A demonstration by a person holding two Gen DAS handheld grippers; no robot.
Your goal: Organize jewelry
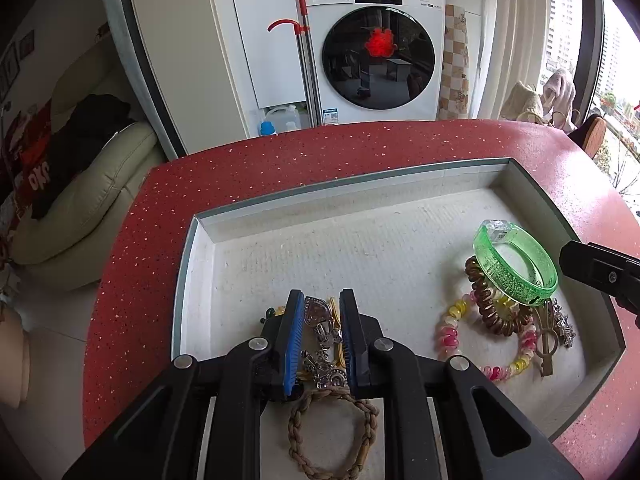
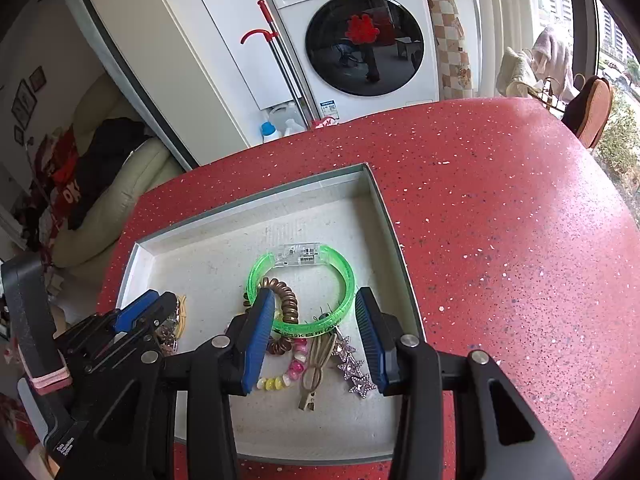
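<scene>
A shallow white tray (image 1: 280, 206) sits on a red speckled table (image 2: 500, 220). My left gripper (image 1: 320, 300) hangs low over the tray's near left part. A silver heart charm chain (image 1: 318, 314) lies between its blue pads with a gap on the right side, beside yellow bands. A tan braided bracelet (image 1: 332, 432) lies under the gripper body. My right gripper (image 2: 314, 294) stands open above a green bangle (image 2: 344, 280), a brown coil tie (image 2: 288, 300), a pink and yellow coil bracelet (image 2: 296, 368), a tan hair clip (image 2: 314, 376) and a star clip (image 2: 356, 368), gripping none.
The tray's far half (image 1: 360, 240) holds no jewelry. The table's rounded edge (image 1: 132, 216) drops to the floor on the left. Beyond it stand a washing machine (image 1: 376, 56), a cream sofa (image 1: 88, 200) and a chair (image 2: 596, 108) at the right.
</scene>
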